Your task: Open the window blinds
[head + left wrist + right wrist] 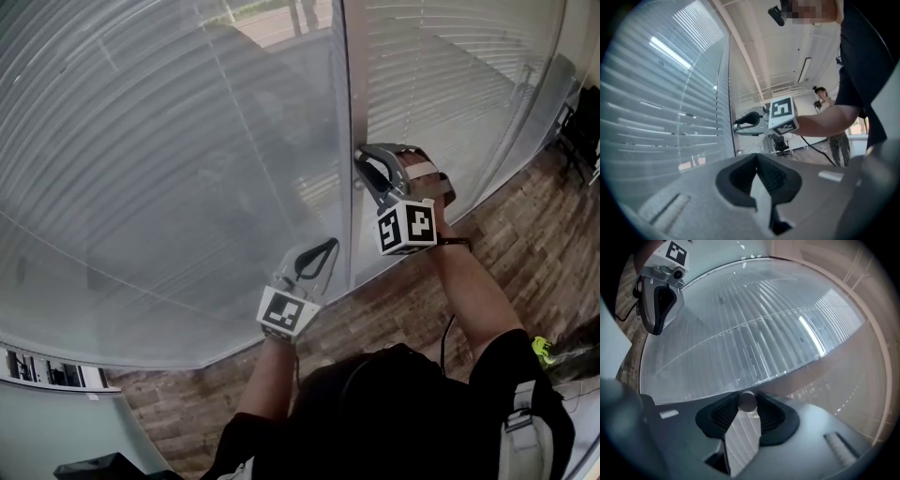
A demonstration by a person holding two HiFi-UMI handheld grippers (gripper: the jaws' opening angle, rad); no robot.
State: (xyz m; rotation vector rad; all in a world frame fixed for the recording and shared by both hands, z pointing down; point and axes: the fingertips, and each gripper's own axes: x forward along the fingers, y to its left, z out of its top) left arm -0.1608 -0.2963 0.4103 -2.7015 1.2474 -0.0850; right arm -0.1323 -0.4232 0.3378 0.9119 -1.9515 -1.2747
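Observation:
Slatted white blinds (169, 141) sit closed behind glass panes on either side of a grey upright frame (345, 103). My right gripper (362, 156) reaches level to that frame. In the right gripper view a small round grey knob (747, 401) sits between the pads (727, 409), which touch it on both sides, so the right gripper (747, 404) is shut on it. My left gripper (324, 249) hangs lower, just left of the frame, close to the glass. Its jaws meet at the tips with nothing between them in the left gripper view, so the left gripper (757, 157) is shut.
A wood-pattern floor (525, 244) runs along the foot of the curved window wall. A dark chair (583, 131) stands at the far right. A cable (448, 337) hangs under the right arm. In the left gripper view a person (830, 126) stands far back in the room.

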